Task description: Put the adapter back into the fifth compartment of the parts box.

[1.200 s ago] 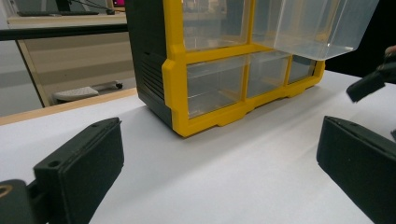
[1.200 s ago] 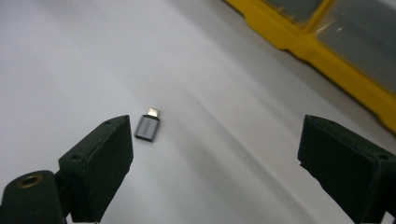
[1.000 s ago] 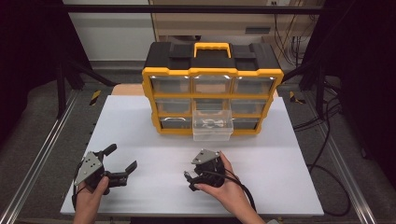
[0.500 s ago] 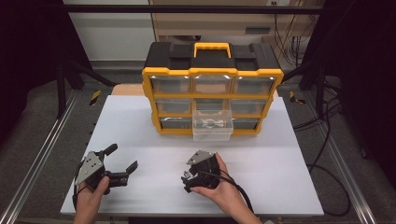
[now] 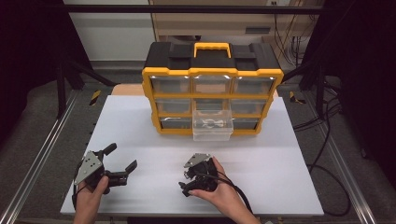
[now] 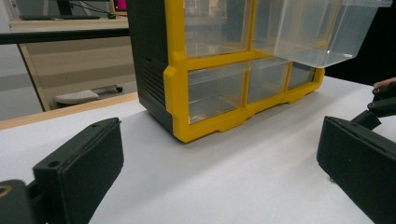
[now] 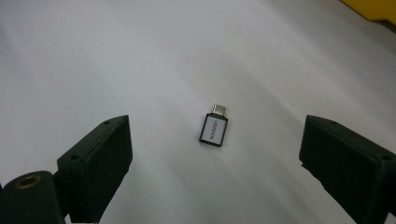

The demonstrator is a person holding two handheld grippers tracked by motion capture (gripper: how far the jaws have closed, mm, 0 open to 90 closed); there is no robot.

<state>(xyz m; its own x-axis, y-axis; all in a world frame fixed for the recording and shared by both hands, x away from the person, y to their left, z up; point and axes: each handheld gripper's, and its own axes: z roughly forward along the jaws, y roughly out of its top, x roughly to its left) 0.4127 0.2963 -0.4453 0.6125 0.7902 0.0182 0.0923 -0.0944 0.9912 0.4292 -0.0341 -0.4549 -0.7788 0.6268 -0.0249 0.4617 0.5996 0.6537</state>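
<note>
The small adapter (image 7: 215,128) lies flat on the white table (image 5: 140,126), straight ahead of the right gripper (image 7: 215,154) in the right gripper view and roughly centred between its two wide-apart jaws, which hold nothing. Its long axis runs nearly toward twelve o'clock in that view, the metal plug end pointing away and tipped slightly toward one o'clock, so the jaws stand at about nine and three, facing its long sides (a favourable line for a pinch across the narrow width, I judge).

In the high view the right gripper (image 5: 196,175) sits low on the near part of the table, well apart from the yellow organiser (image 5: 212,100), whose clear drawer (image 5: 212,125) stands pulled out at about twelve o'clock from that hand. The left gripper (image 5: 119,163) rests near the table's near-left corner, also spread open and empty, well apart from the adapter, so the right hand is plainly the nearer one.
</note>
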